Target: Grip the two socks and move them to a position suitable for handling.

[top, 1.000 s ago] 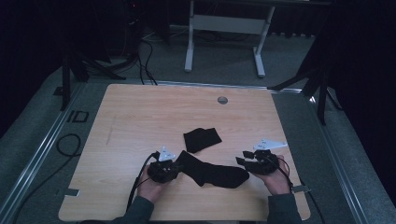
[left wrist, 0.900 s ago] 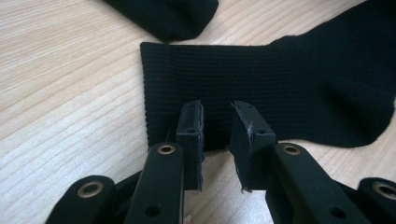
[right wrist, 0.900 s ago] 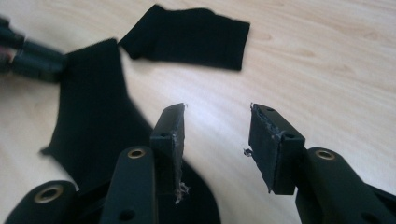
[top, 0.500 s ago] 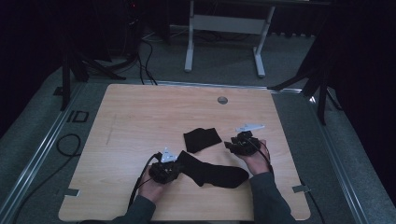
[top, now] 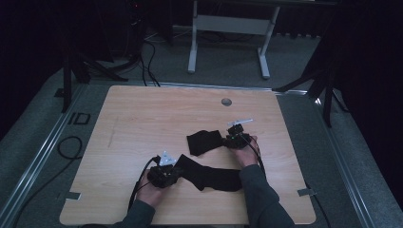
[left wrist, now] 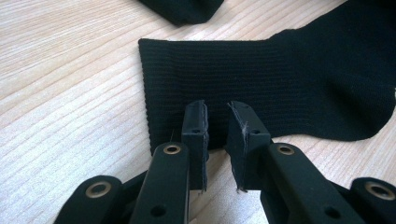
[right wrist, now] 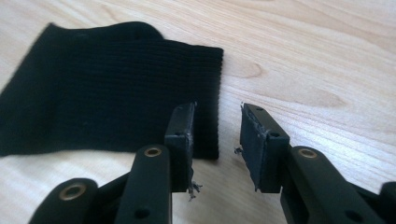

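the right gripper (top: 230, 137) has moved from the near right of the table, beside the long sock's (top: 209, 173) toe end, to the far sock (top: 203, 141), and now sits at that sock's right edge. its jaws have just been closing, one over the sock's corner. the left gripper's (top: 172, 172) jaws have narrowed over the long sock's cuff.

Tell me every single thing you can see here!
Black ribbed fabric socks: two; long one near the table's front, folded one behind it.
Light wooden table: one, in the middle of the grey floor.
Round grey cap: one, near the table's far edge.
White metal frame: one, on the floor behind.
Left gripper: black, fingers at the long sock's cuff edge.
Right gripper: black, fingers apart, straddling the folded sock's edge.
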The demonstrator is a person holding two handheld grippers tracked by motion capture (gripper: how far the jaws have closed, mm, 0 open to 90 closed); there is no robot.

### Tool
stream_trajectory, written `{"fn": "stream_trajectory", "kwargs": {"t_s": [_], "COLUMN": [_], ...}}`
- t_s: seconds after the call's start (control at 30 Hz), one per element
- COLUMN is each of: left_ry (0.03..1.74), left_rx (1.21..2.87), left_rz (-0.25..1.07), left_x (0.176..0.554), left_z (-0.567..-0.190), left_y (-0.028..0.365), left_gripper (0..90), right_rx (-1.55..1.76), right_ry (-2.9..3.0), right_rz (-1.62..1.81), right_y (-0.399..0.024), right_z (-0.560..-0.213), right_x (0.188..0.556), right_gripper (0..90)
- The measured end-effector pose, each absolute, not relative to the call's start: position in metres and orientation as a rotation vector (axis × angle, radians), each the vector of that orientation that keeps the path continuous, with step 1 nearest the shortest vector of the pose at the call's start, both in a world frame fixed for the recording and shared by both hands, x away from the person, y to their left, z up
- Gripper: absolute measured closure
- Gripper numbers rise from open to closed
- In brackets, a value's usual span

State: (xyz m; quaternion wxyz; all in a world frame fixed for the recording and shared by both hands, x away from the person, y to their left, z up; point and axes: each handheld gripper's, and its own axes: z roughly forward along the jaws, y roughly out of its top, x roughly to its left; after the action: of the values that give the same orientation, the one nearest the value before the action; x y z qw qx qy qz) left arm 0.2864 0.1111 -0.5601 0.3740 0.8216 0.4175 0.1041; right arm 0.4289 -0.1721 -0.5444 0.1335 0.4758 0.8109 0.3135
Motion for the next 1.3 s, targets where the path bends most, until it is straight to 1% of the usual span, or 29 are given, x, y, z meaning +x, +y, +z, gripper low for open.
{"fn": "stream_trajectory", "kwargs": {"t_s": [0.13, 0.3, 0.4, 0.53, 0.87, 1.1, 1.3], "left_ry": [1.066, 1.064, 1.064, 1.067, 1.067, 1.066, 1.064], "left_rx": [2.104, 2.106, 2.108, 2.102, 2.1, 2.098, 2.098], "left_rz": [0.269, 0.273, 0.279, 0.267, 0.268, 0.267, 0.267], "left_x": [0.286, 0.286, 0.286, 0.286, 0.286, 0.286, 0.286], "left_z": [-0.56, -0.56, -0.56, -0.561, -0.561, -0.561, -0.561], "left_y": [0.111, 0.111, 0.112, 0.113, 0.114, 0.114, 0.114], "left_gripper": [77.7, 76.9, 76.7, 76.1, 76.0, 76.0, 76.0], "right_rx": [1.403, 1.352, 1.373, 1.44, 1.539, 1.635, 1.661], "right_ry": [2.346, 2.371, 2.374, 2.355, 2.301, 2.226, 2.189], "right_rz": [0.924, 0.901, 0.891, 0.902, 0.893, 0.896, 0.882], "right_y": [-0.168, -0.164, -0.165, -0.172, -0.196, -0.227, -0.243], "right_z": [-0.549, -0.549, -0.548, -0.548, -0.548, -0.548, -0.548], "right_x": [0.431, 0.428, 0.428, 0.425, 0.41, 0.395, 0.387], "right_gripper": [67.9, 78.6, 81.4, 82.9, 83.3, 84.7, 85.5]}}
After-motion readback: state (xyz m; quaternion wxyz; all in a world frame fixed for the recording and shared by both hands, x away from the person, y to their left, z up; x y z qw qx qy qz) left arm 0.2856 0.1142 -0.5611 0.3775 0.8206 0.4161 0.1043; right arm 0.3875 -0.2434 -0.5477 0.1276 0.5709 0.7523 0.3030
